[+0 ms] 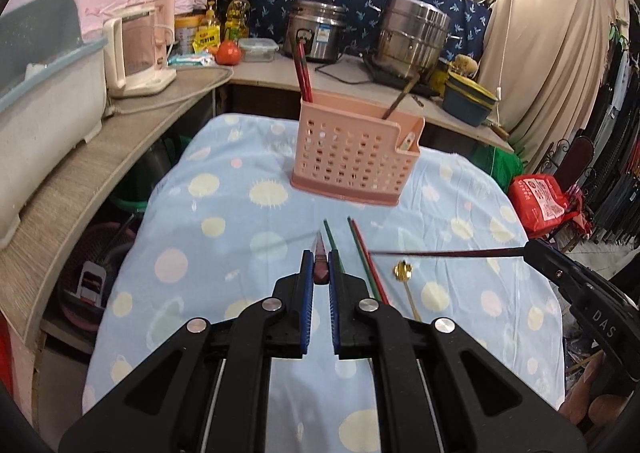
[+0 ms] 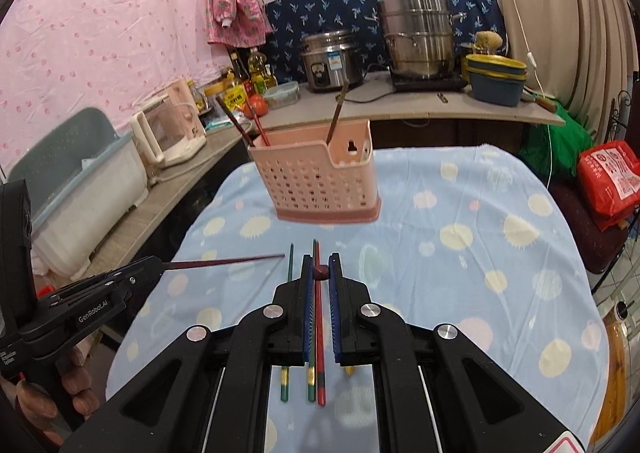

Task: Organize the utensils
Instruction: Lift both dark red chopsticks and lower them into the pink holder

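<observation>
A surface draped in a pale blue spotted cloth (image 1: 224, 189) fills both wrist views, with a pink perforated utensil holder (image 1: 352, 149) standing ahead of both tools and already carrying upright chopsticks and a brown-handled utensil. The left tool (image 1: 321, 273) is pinched down on a dark red chopstick (image 1: 321, 253) whose tip points forward out of the jaws; the right tool (image 2: 321, 273) is likewise clamped on a second dark red chopstick (image 2: 321, 272), seen end-on between its blue pads. From the left wrist view that second chopstick runs crosswise toward the left tool, and neither stick appears to rest on the cloth. Beneath and just beside the tools lie loose green chopsticks (image 2: 289, 281) and a red chopstick (image 2: 319, 333), with a small gold spoon (image 1: 404, 271) to the right of the left tool. The step in hand looks like carrying the pair to the holder: it would go best with each stick tipped near upright, lined up over the taller compartment where the other chopsticks stand, and let go only once the lower end is inside the rim.
</observation>
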Available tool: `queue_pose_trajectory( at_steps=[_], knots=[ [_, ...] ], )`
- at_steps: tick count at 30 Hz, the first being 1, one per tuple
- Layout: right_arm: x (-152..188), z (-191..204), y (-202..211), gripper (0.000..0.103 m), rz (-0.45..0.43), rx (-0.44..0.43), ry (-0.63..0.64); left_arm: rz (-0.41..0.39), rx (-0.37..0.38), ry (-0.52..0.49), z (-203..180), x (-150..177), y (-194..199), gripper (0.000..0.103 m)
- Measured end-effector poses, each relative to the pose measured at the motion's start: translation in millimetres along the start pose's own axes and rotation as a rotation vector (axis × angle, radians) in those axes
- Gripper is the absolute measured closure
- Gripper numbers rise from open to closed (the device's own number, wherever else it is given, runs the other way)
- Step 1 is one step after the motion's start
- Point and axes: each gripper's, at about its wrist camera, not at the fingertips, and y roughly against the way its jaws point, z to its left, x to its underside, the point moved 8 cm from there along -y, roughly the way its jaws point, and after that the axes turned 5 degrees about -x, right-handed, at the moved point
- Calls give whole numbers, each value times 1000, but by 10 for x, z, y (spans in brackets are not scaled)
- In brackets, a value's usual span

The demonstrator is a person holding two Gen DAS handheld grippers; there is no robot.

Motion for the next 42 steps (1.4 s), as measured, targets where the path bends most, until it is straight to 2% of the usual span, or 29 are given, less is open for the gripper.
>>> queue_pose_trajectory(
  at_steps=[13, 21, 28, 34, 38, 42],
  knots=[
    [-792, 39, -57, 96, -89, -16, 26, -126, -7, -36, -81, -868, 81, 96],
    [-1317, 94, -144, 96, -144, -32, 41, -233, -7, -56, -201, -1543, 188, 96],
    [-1948, 163, -166, 96, -232, -62, 30, -340, -6, -40, -272, -2223, 322, 96],
    [-2453, 181, -280, 96, -306, -62, 16, -410, -2, -23, -309, -2685, 328, 96],
    [-2634, 133, -461, 96, -317, -69, -15, -431, -10, -4, -262, -2907, 184, 96],
    [-2585, 110, -721, 96, -286, -68, -31, -416, -11, 15, -183, -2933, -36, 96]
  ],
)
